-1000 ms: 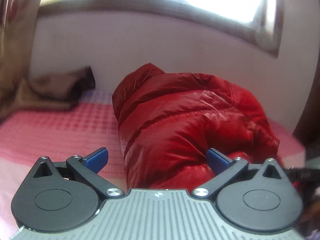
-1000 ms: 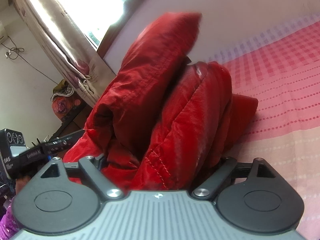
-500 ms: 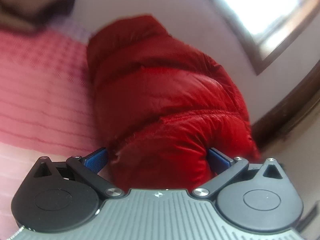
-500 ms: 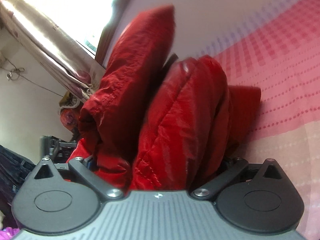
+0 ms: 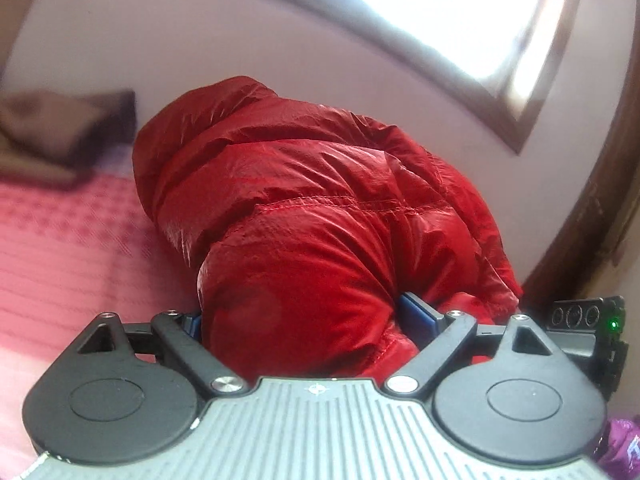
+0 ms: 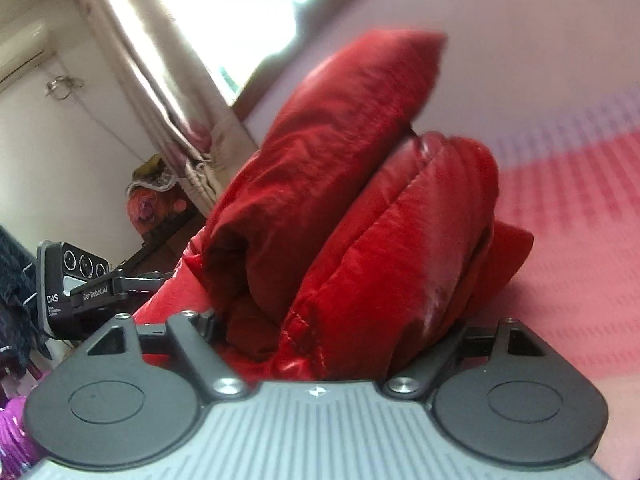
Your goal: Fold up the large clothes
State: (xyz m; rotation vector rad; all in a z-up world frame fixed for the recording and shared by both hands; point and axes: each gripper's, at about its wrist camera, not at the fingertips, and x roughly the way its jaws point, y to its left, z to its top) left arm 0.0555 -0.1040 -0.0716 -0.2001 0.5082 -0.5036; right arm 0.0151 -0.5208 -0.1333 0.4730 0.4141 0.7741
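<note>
A puffy red jacket (image 5: 320, 208) lies folded in a thick bundle on the pink checked bed sheet (image 5: 60, 248), close to the wall. My left gripper (image 5: 304, 320) straddles its near end; the jaws are closing and the blue pads (image 5: 416, 314) press into the padding. In the right wrist view the red jacket (image 6: 360, 200) shows as two stacked folds standing on edge. My right gripper (image 6: 332, 332) is closing on their near end, with its fingertips buried in the fabric. Each view shows the other gripper's body at its edge.
A brown pillow or blanket (image 5: 60, 136) lies at the far left of the bed. A bright window (image 5: 460, 8) sits in the wall behind the jacket. A curtain (image 6: 160, 80) and a dark wooden frame (image 5: 580, 208) stand beside the bed. Pink sheet (image 6: 580, 240) spreads to the right.
Both pairs of jaws have narrowed onto the jacket's padding. The left view swung aside and came partly back. The right view rolled, and the left gripper's body is now plain at its left edge.
</note>
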